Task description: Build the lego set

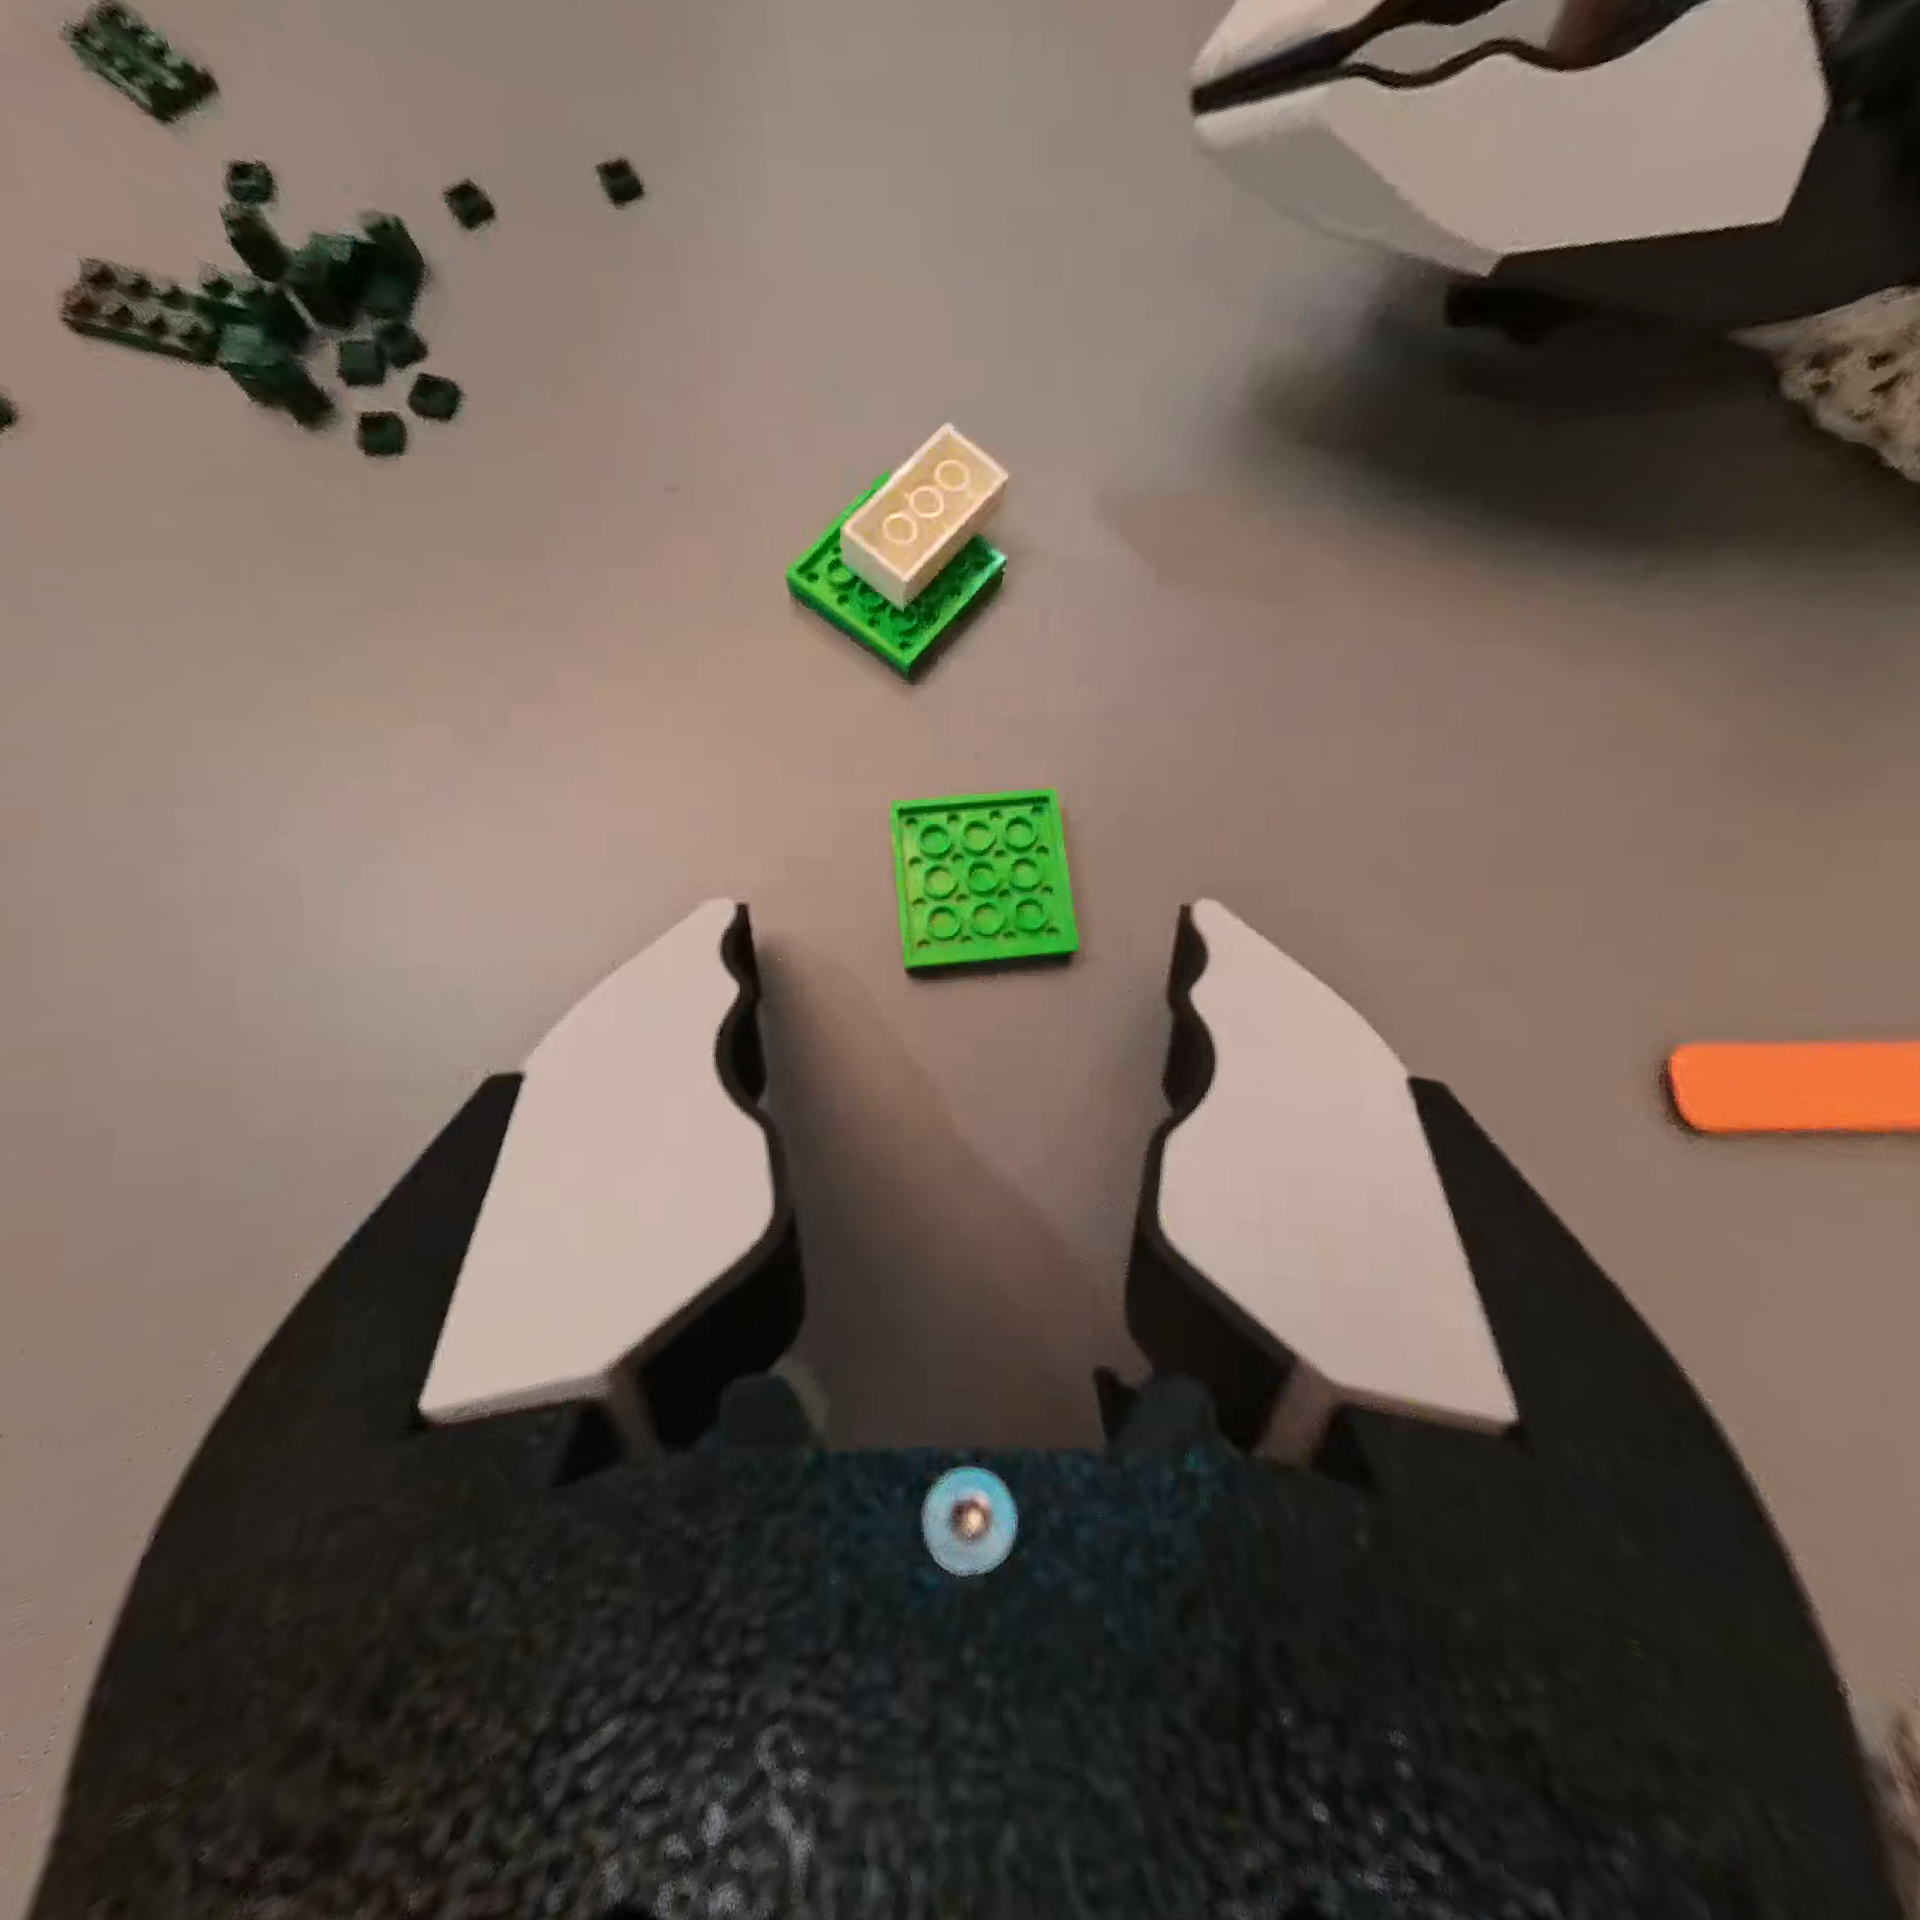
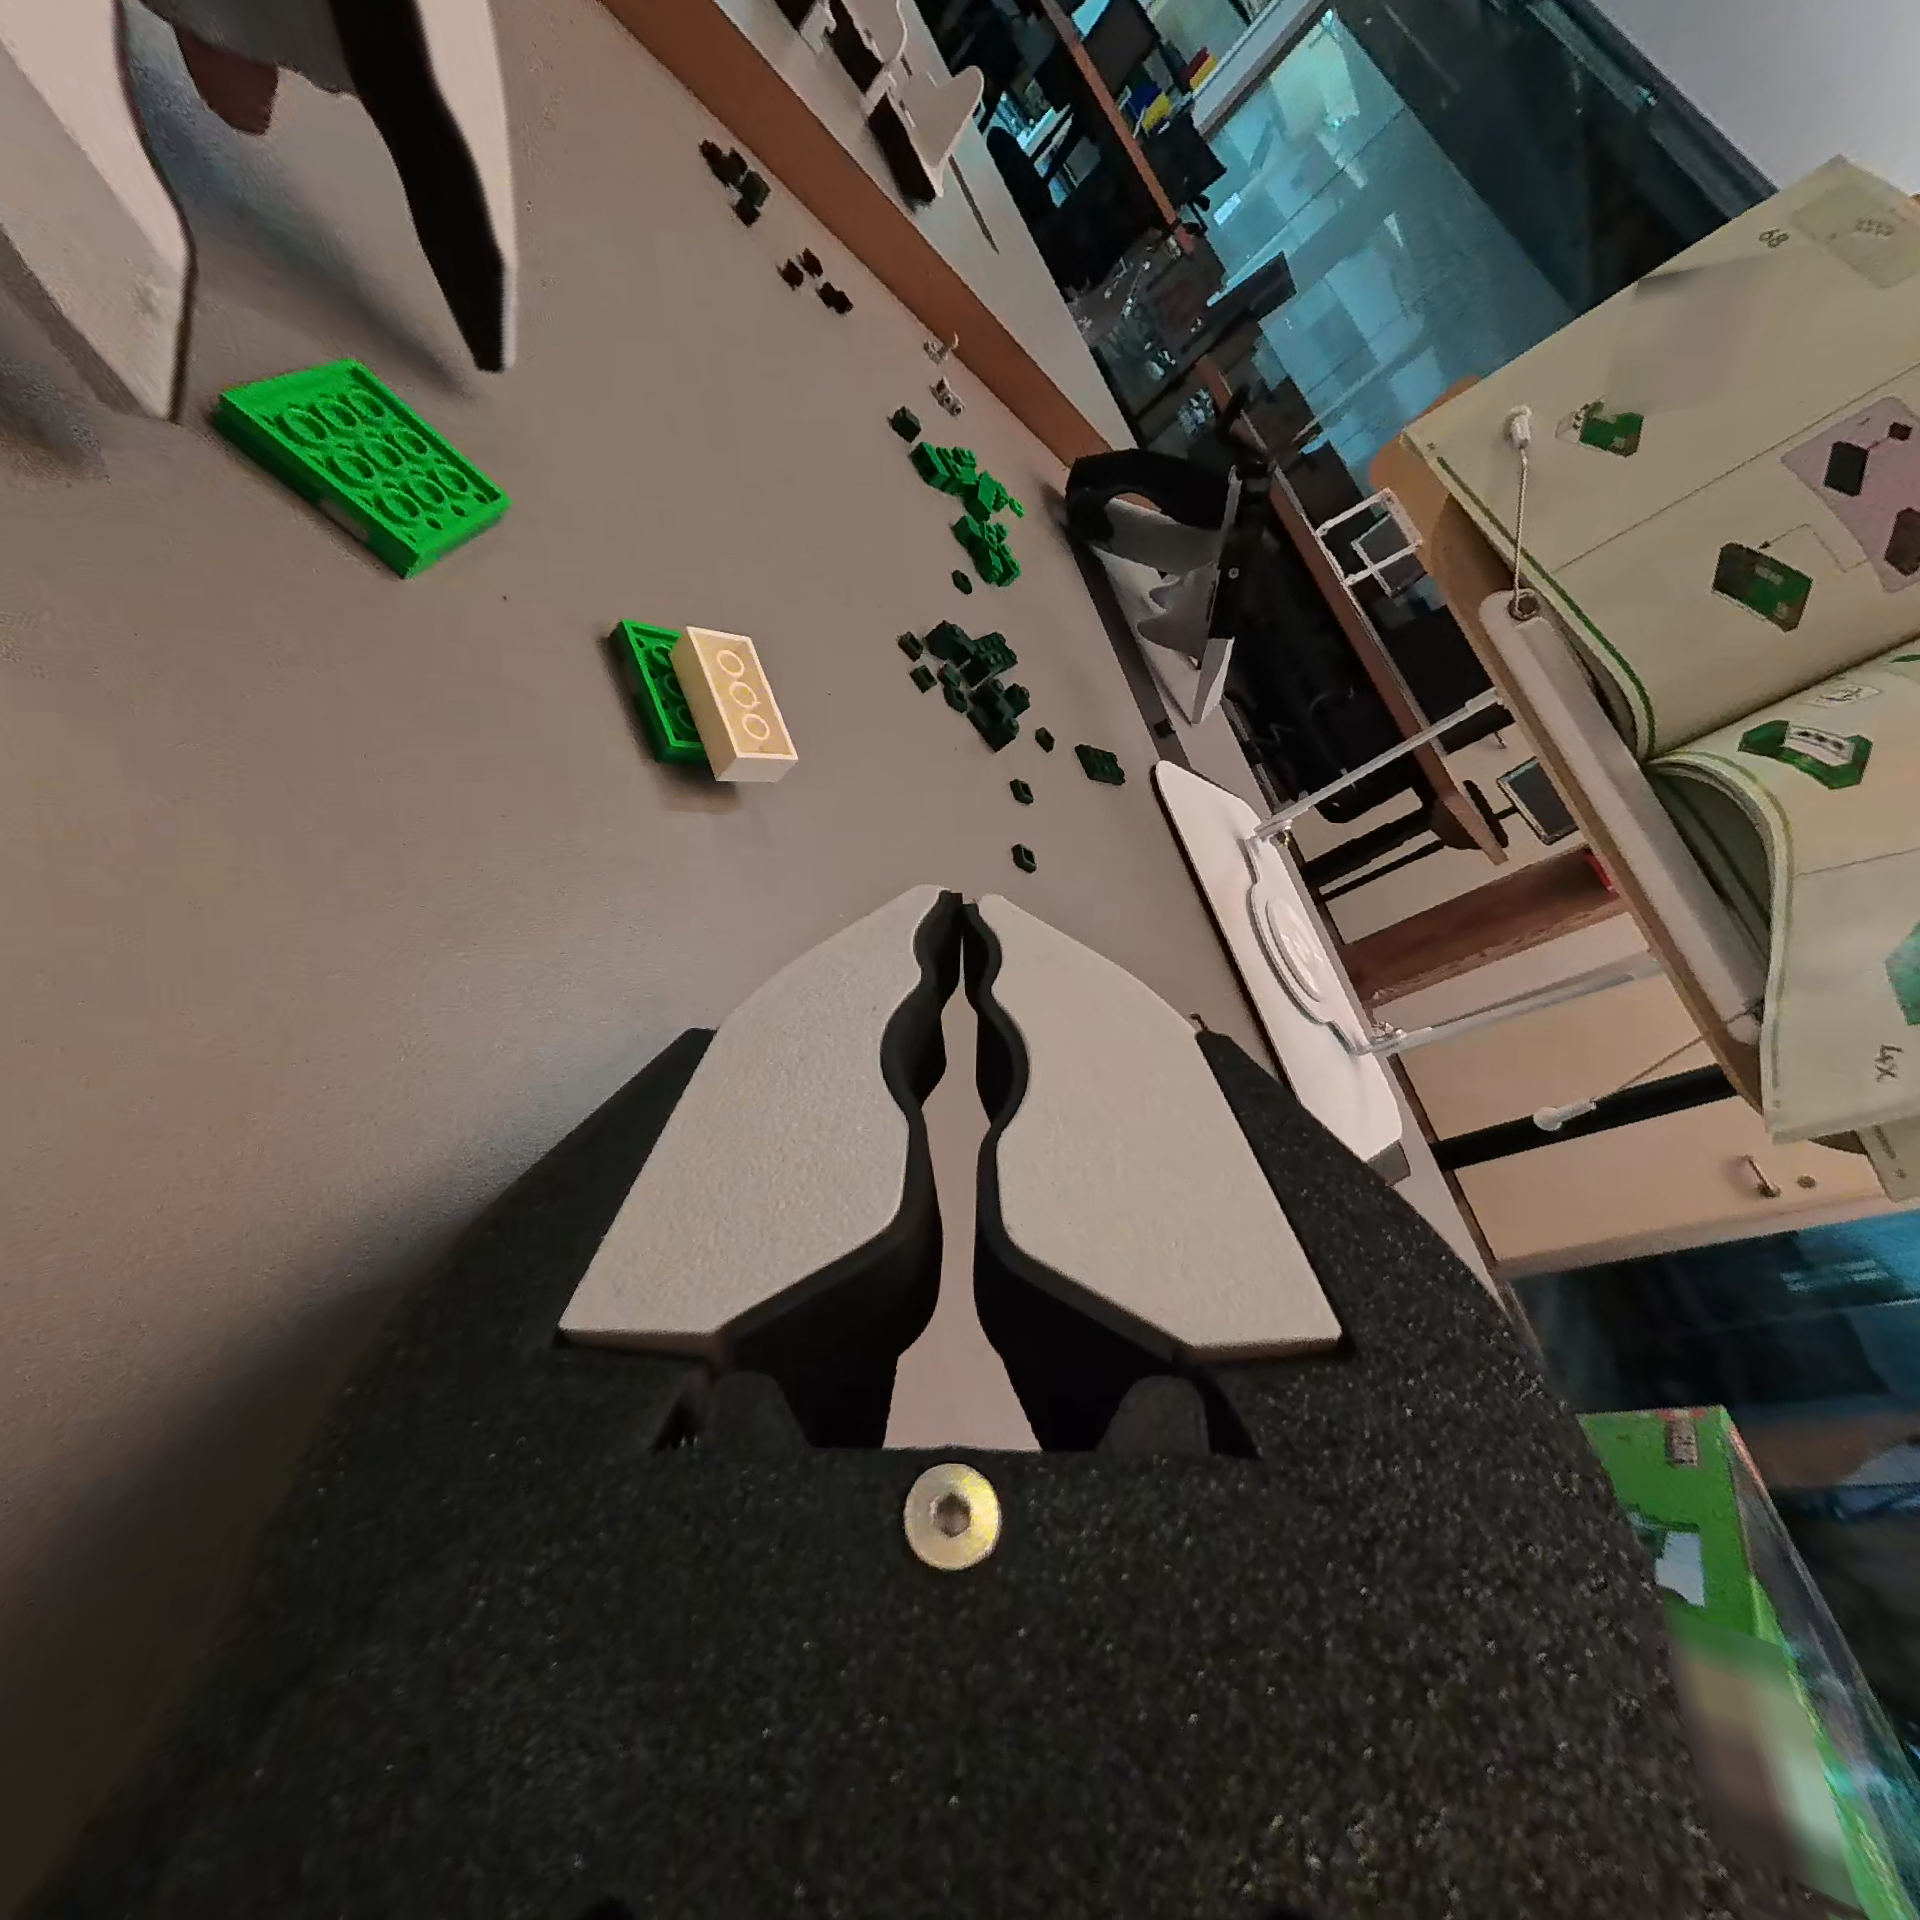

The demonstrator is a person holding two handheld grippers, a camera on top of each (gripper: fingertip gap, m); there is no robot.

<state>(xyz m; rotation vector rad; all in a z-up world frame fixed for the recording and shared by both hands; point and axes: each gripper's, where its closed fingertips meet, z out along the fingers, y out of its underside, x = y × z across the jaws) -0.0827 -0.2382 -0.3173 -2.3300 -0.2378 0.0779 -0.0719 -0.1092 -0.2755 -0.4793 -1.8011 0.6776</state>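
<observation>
Our left gripper (image 1: 966,920) hangs spread and empty just short of a bright green square studless-side-up plastic plate (image 1: 982,881) on the grey table (image 1: 520,727). Beyond that plate, a white rectangular brick (image 1: 925,511) sits on a second green plate (image 1: 896,597). Our right gripper (image 2: 961,902) is clenched on nothing.

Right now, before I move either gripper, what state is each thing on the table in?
left gripper: open, empty, above the table.
right gripper: shut, empty.
loose green plate: flat, underside up, alone.
second green plate: flat, white brick resting on it.
white brick: underside up, skewed across that plate.
instruction booklet: open on its stand.
</observation>
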